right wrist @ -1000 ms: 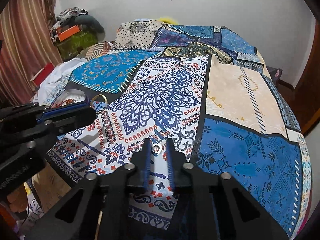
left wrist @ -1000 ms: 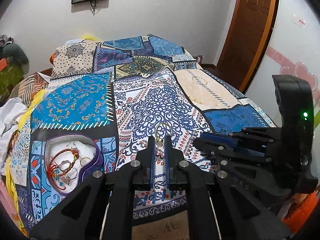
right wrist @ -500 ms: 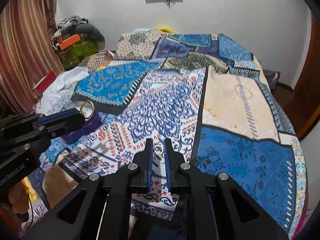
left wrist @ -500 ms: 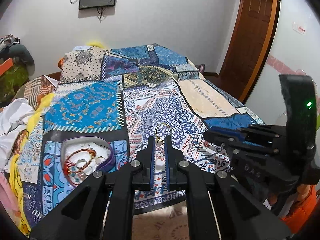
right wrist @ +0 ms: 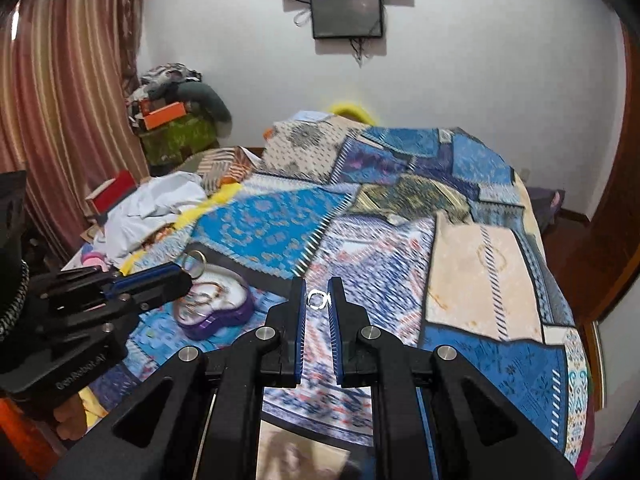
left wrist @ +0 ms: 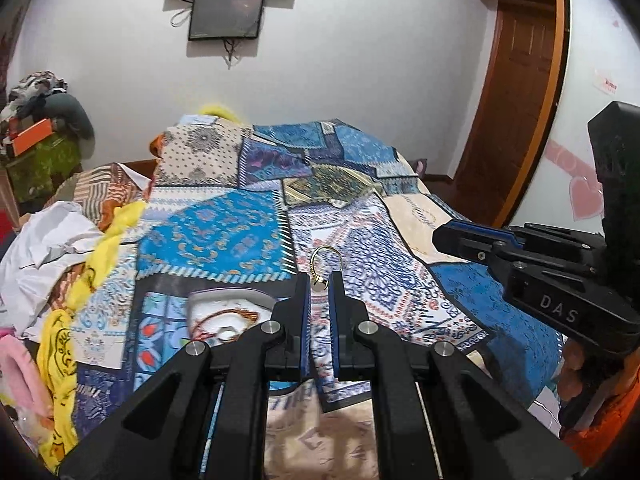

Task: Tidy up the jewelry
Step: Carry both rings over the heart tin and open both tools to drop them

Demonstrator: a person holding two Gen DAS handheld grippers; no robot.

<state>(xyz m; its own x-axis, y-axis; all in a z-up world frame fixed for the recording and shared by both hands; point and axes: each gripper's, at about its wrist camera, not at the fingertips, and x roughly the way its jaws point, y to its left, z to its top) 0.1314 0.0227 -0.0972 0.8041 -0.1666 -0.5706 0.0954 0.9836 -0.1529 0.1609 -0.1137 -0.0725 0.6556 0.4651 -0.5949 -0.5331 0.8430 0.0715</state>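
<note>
Both hands have lifted clear of the bedspread [left wrist: 224, 236]: my left gripper [left wrist: 320, 284] pinches the gold hoop earring [left wrist: 325, 258], my right gripper [right wrist: 317, 300] the small silver ring [right wrist: 316, 301]. The purple heart-shaped box [right wrist: 224, 316] sits below-left; both pieces can drop in.

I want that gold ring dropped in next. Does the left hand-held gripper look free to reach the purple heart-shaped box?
Probably yes: the left hand-held gripper, holding the gold ring, hangs beside the open purple heart-shaped box, nothing between.
</note>
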